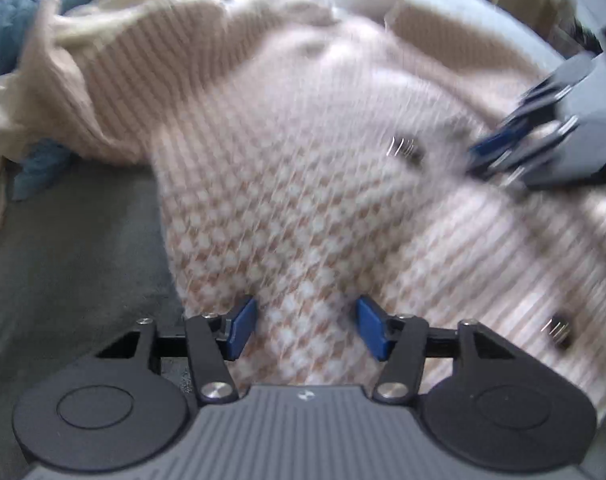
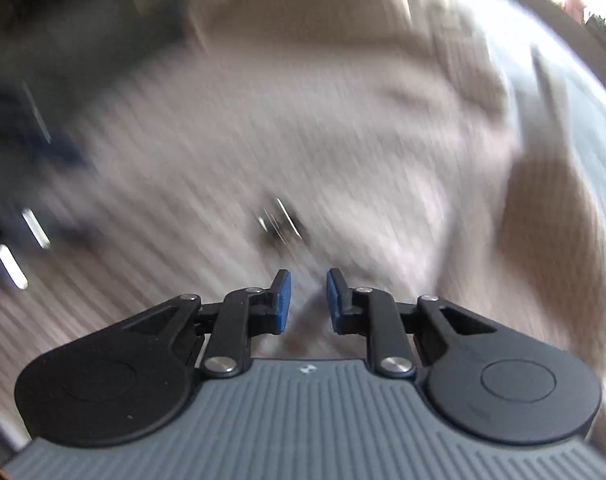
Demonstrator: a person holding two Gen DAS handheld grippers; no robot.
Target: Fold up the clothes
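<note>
A pink-beige knitted cardigan [image 1: 303, 168] with a checked and ribbed pattern and dark buttons [image 1: 411, 154] lies spread on a grey surface. My left gripper [image 1: 306, 330] is open just above its lower part, pads apart with knit between them, not pinched. My right gripper [image 2: 306, 300] hovers over the same cardigan [image 2: 303, 128] near a dark button [image 2: 281, 226]; its pads stand a small gap apart with fabric below. The right gripper also shows in the left wrist view [image 1: 515, 144], blurred, at the cardigan's right side.
A grey cloth-covered surface [image 1: 71, 248] lies under the cardigan. A cream garment [image 1: 7, 120] and a blue garment [image 1: 11, 20] are heaped at the far left. The right wrist view is heavily motion-blurred. Bright light falls at the far side.
</note>
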